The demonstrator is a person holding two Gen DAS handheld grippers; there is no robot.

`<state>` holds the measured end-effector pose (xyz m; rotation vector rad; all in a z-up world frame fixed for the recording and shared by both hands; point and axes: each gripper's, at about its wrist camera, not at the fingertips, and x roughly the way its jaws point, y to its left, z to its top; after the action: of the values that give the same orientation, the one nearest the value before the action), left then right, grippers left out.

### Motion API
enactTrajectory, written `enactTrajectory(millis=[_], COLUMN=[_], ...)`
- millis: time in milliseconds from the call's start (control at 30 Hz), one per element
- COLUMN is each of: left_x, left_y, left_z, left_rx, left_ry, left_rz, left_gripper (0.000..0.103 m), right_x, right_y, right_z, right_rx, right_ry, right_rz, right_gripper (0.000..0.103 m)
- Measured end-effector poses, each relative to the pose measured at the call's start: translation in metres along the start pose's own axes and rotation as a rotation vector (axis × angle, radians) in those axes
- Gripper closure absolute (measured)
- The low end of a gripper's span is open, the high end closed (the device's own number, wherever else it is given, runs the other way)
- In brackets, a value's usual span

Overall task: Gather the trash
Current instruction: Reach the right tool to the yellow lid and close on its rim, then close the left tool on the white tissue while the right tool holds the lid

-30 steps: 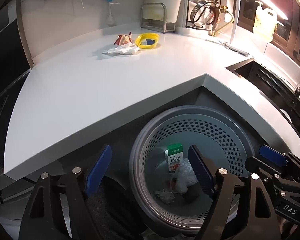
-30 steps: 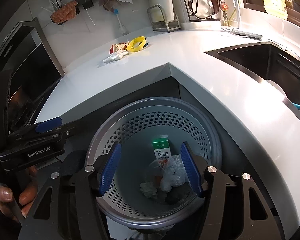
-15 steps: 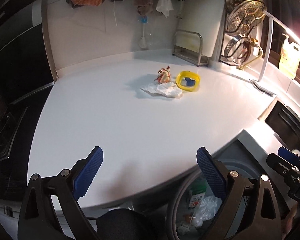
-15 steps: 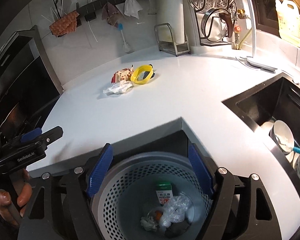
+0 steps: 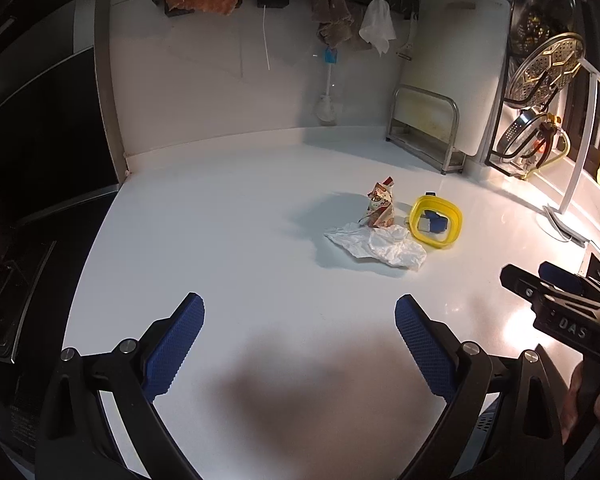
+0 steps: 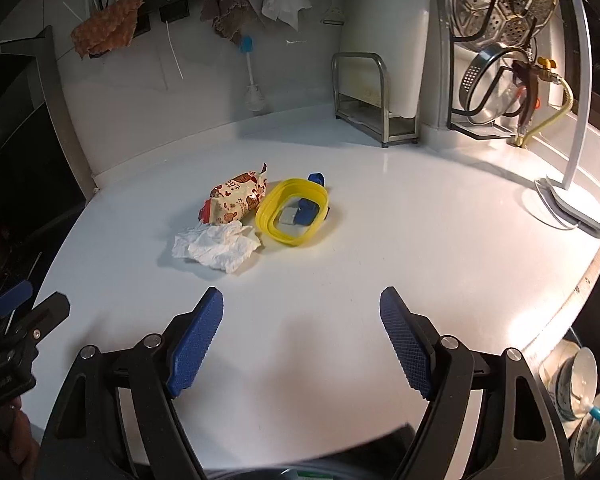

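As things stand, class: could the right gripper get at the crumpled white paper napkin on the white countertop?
Probably yes. The right gripper is empty, its jaws opening, and only bare countertop lies between it and the crumpled white paper napkin, ahead and left. The printed snack wrapper touches the napkin's far side.

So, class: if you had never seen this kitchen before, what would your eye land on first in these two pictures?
Most likely the small heap in the middle of the white counter: a yellow container, a printed snack wrapper on its left, and a crumpled white tissue in front of the wrapper. Next come the blue-padded fingers of the right gripper and left gripper in the foreground; the right one's jaws are opening, with nothing between them.
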<state>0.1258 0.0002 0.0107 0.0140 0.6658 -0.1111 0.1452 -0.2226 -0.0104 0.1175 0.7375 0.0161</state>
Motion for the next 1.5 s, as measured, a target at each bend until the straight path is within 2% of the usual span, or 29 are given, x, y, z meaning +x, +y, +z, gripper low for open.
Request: enactTrajectory(millis=[233,400,600,833,967,1033,1233,1500], left_x=[0.025,0.038,0.047,0.049,0.05,0.05,0.053,0.062], left_y=[0.003,0.003,0.003,0.002,0.001,0.0,-0.007,-0.023], left_z=[0.003,0.001,-0.001,-0.001,0.001,0.002,0.005,0.01], left_rx=[-0.005,-0.005,-0.006,-0.005,-0.008,-0.01,-0.008,-0.007], left_ry=[0.022,0.041,0.059,0.058,0.059,0.059,0.064,0.079], left_rz=[-0.019,-0.038,-0.063,-0.068,-0.068,-0.068,-0.065,-0.065], left_gripper=[0.009,0.009,0.009,0.009,0.009,0.009,0.009,0.009], right_x=[0.066,0.099,0.119,0.137,0.137,0.134,0.121,0.078], right_y=[0.014,0.017,0.019,0.026,0.033,0.035,0.027,-0.004], right_z=[0.03,0.043,0.053,0.063,0.063,0.061,0.056,0.044], right_rx=[-0.033,-0.013,0.019,-0.002,-0.03,-0.044,-0.035,0.035], right_ry=[0.059,0.094,0.112,0.15,0.13,0.116,0.085,0.016], right_rz=[-0.019,-0.052,-0.044,-0.103,-0.111,-0.108,-0.084,-0.058], right_gripper=[0.026,0.026,0.023,0.023,0.024,0.033,0.033,0.033])
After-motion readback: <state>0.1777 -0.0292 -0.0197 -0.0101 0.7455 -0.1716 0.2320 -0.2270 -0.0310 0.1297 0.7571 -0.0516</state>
